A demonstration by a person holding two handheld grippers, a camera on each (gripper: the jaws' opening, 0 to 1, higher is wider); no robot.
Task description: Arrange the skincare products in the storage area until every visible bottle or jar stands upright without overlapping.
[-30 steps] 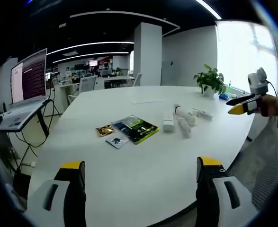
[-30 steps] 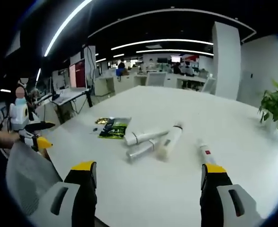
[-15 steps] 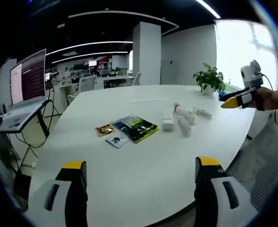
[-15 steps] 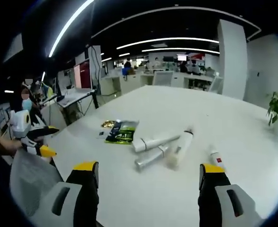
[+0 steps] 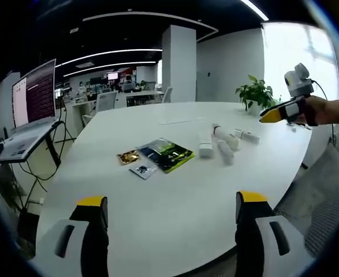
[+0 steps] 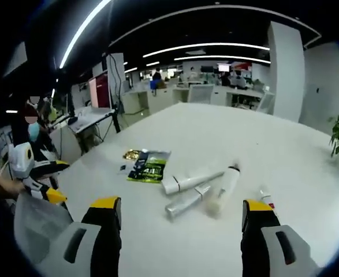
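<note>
Several white skincare tubes point(image 5: 218, 143) lie flat in a loose cluster on the white table point(image 5: 175, 196), right of its middle; a smaller one point(image 5: 247, 137) lies apart, farther right. In the right gripper view the same tubes point(image 6: 193, 183) lie ahead, with the small red-banded one point(image 6: 267, 197) by the right jaw. My left gripper point(image 5: 168, 213) is open, well short of the tubes. My right gripper point(image 6: 176, 218) is open, with nothing between its jaws; it also shows at the right point(image 5: 279, 111), held above the table's far side.
Flat sachets, a dark green-and-blue packet point(image 5: 166, 154) and a small gold one point(image 5: 127, 157), lie left of the tubes. A potted plant point(image 5: 257, 97) stands at the far edge. A mesh chair back point(image 5: 322, 190) sits at the right; a laptop stand point(image 5: 25, 124) at left.
The right gripper has risen and moved in toward the table. The tubes appear slightly closer in the right gripper view. Nothing on the table has moved.
</note>
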